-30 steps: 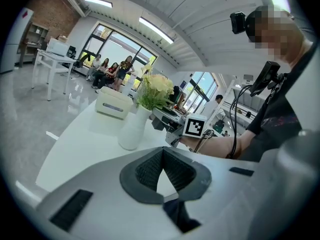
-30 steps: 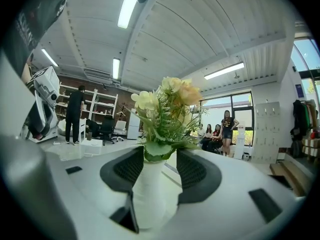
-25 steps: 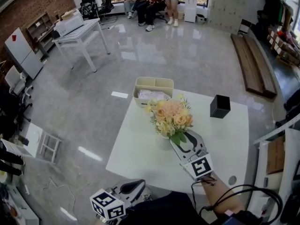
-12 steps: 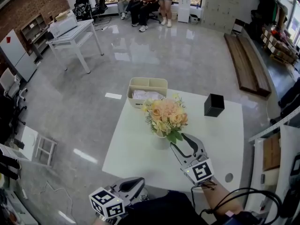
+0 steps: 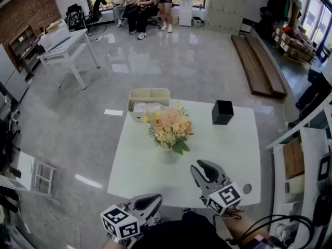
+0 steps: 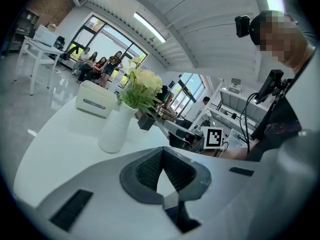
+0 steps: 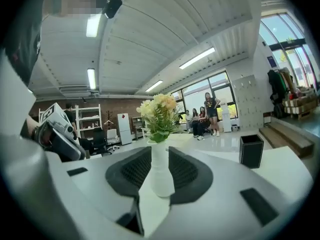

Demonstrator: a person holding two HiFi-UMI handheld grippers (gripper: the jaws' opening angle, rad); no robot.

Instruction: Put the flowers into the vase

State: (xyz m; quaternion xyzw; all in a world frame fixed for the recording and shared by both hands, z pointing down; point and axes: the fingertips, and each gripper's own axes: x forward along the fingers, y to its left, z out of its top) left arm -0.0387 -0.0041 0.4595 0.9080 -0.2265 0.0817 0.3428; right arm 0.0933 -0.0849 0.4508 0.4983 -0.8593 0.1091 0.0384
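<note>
Wrapping up, by the look of it: flowers (image 5: 168, 127) stand in the vase (image 5: 167, 155), mid-worktop (image 5: 228, 144). R tool (image 5: 204, 166), on the vase's near side & well apart from it, is closing w/ nothing between its jaws. L tool (image 5: 154, 198), farther from the vase, is clenched, empty. Next, I'd judge: nothing left to place; just keep both clear of the vase.

Seen from the head view, the flowers (image 5: 168, 128) hide most of the vase (image 5: 168, 155); behind the vase, what lies in the beige tray (image 5: 149, 91) is too small to tell
</note>
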